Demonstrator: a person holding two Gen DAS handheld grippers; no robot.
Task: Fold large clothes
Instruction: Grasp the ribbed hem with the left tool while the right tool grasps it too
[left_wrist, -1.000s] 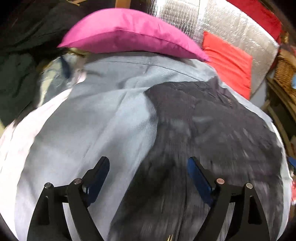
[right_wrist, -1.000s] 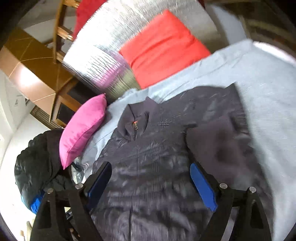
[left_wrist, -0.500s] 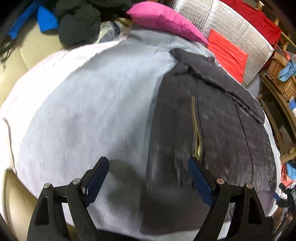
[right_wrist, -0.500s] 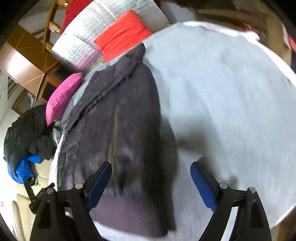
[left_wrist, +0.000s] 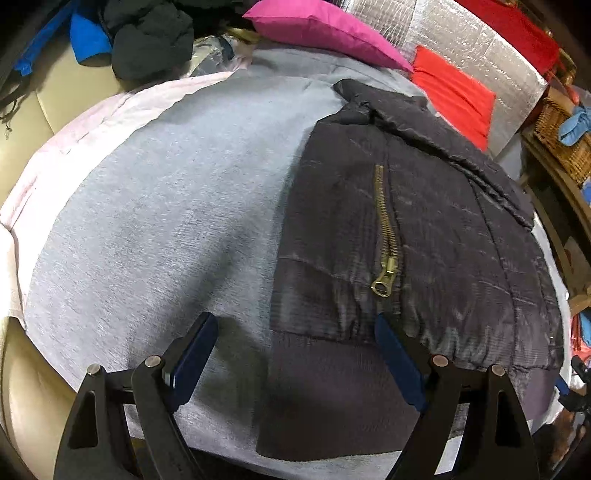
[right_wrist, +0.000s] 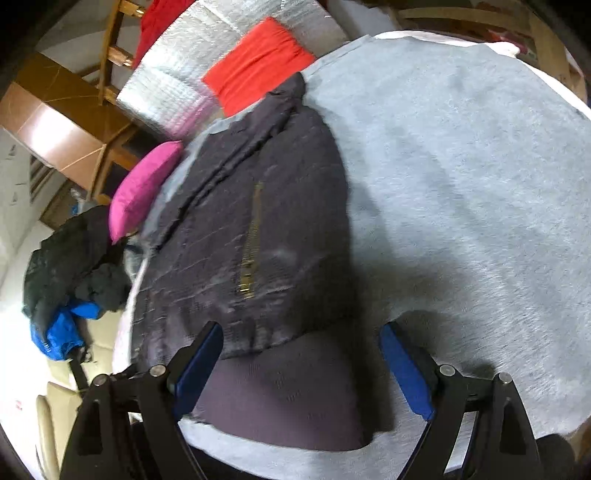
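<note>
We hold two grippers over a dark jacket (left_wrist: 406, 229) lying flat on a grey cover (left_wrist: 166, 203).

Nearest us, the left gripper (left_wrist: 295, 354) has its jaws spread wide and empty, hovering over the jacket's ribbed hem at its 7 o'clock corner. The right gripper (right_wrist: 301, 363) is just as wide and empty, above the hem's other corner, at 5 o'clock on the jacket.

What has changed: a second ago both cameras looked at the upper part of the jacket, near the collar. Both hands have since swept back toward us and come lower, and over the last half second they have all but stopped. In the right view a second ago a sleeve lay out to the side; now the jacket reads as a narrow strip with straight long edges. We judge the sides are already folded in, and the next step is to take the hem corners and carry them toward the collar.

Farther out, a brass zip (left_wrist: 386, 236) runs up the middle, and the collar (left_wrist: 373, 99) lies at 12 o'clock. Beyond it sit a pink cushion (left_wrist: 325, 29) and a red cushion (left_wrist: 454, 96).

Hard to make out: the folded-in sleeves are hidden, the hem's near edge is in shadow, and the right view is blurred. We cannot tell whether the fingertips touch the cloth.
</note>
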